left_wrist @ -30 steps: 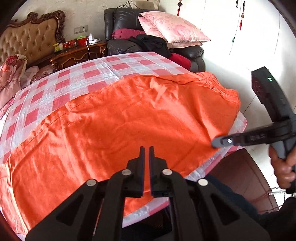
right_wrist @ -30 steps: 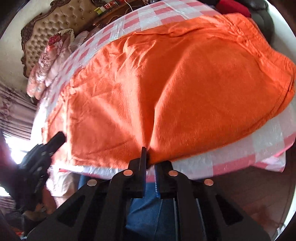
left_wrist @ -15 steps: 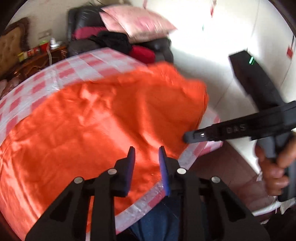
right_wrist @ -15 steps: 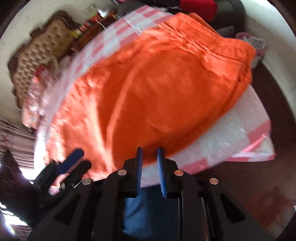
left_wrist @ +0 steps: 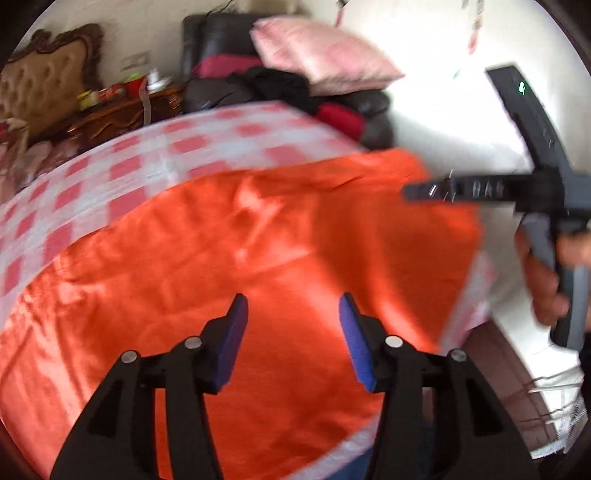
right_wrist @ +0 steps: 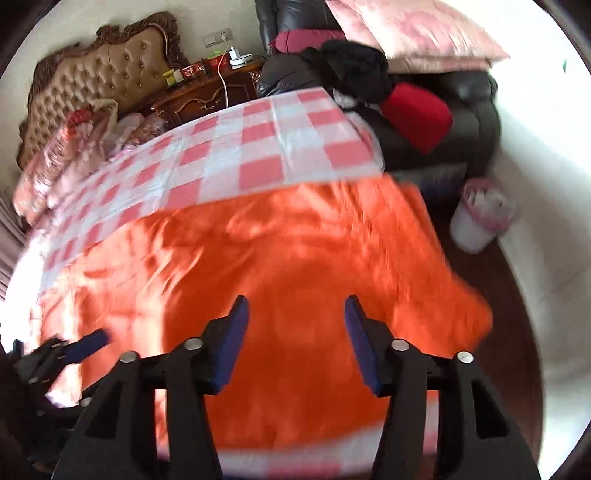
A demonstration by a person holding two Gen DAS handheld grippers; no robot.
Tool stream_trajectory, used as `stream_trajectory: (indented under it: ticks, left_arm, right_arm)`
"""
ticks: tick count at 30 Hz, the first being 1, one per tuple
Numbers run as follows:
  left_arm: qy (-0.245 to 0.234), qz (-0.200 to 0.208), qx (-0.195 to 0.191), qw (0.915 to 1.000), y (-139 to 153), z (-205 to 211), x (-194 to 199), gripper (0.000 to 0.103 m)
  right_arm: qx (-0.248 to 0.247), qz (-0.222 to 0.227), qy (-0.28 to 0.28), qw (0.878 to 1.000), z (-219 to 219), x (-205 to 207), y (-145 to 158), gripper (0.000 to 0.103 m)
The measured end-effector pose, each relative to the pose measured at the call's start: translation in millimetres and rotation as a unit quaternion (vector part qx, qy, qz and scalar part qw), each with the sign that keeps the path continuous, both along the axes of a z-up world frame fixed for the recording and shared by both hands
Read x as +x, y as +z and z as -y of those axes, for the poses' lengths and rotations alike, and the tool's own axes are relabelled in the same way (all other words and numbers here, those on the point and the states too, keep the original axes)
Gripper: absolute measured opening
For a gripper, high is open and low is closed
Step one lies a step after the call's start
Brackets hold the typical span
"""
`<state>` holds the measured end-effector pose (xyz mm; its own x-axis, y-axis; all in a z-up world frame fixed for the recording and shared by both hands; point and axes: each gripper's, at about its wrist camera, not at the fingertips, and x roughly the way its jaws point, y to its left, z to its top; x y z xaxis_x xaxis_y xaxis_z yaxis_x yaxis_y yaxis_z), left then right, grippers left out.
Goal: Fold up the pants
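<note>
Pants: orange, spread flat across the near part of the bed, reaching its near edge and right corner; creased, blurred.
Bed: covered in pink-and-white check, bare along the far edge behind the pants.
Left gripper: over the pants near the near edge, jaws opening, blue pads apart, nothing between them, off the cloth.
Right gripper: over the pants toward the right corner, jaws opening too, nothing pinched, cloth lying loose below.
Right gripper from the left camera: out at the right edge of the bed, side-on, gripped by a hand.
Left gripper from the right camera: low at the left edge, blue pad showing.
Headboard: tufted, at the far left corner.
Sofa: dark, beyond the far right corner, pink pillow on top.
Bin: on the floor just off the right edge.
</note>
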<state>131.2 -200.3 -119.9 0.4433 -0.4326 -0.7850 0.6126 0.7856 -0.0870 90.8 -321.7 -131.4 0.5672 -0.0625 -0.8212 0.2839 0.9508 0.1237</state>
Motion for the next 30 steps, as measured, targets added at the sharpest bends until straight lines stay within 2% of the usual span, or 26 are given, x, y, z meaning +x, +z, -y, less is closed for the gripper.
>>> stream_trajectory:
  ticks: [1,2,3,4,6,12,15,17,19,22,26,28,30]
  left_arm:
    - [0.016,-0.017,0.005,0.9997,-2,-3,5,0.049]
    - [0.026,-0.032,-0.002,0.9991,-1,-5,9,0.045]
    - [0.035,-0.04,-0.004,0.9986,-1,-5,11,0.039]
    - [0.039,-0.033,0.009,0.9987,0,-2,12,0.036]
    - [0.027,-0.017,0.027,0.9991,5,11,11,0.03]
    - [-0.011,-0.017,0.011,0.9997,13,59,34,0.03]
    - [0.006,-0.033,0.028,0.9991,-3,76,56,0.03]
    - [0.023,-0.065,0.037,0.9969,-18,79,69,0.03]
    - [0.033,-0.061,0.029,0.9971,-17,78,69,0.03]
    - [0.044,-0.045,0.006,0.998,-4,67,62,0.03]
    - [0.079,-0.023,-0.001,0.9966,9,28,48,0.028]
    - [0.122,-0.015,0.004,0.9924,13,-2,40,0.028]
    - [0.175,-0.029,0.004,0.9842,13,-41,36,0.028]
  right_arm:
    - [-0.012,-0.004,-0.004,1.0,5,11,-5,0.056]
    - [-0.017,-0.008,-0.004,1.0,7,20,-8,0.061]
    - [-0.029,-0.028,-0.004,0.999,13,31,-18,0.062]
    - [-0.037,-0.042,-0.009,0.998,20,33,-23,0.062]
    - [-0.039,-0.036,-0.005,0.999,30,35,-28,0.064]
    - [-0.075,-0.039,0.035,0.996,18,32,-36,0.076]
    - [-0.08,-0.044,0.049,0.995,12,31,-37,0.081]
    - [-0.078,-0.045,0.058,0.994,13,30,-36,0.081]
    - [-0.067,-0.044,0.064,0.995,16,29,-34,0.081]
    - [-0.064,-0.039,0.056,0.996,17,26,-26,0.08]
    - [-0.089,0.025,0.084,0.992,-9,14,-1,0.08]
    - [-0.088,0.052,0.107,0.989,-30,6,8,0.08]
    - [-0.08,0.066,0.118,0.988,-48,2,10,0.08]
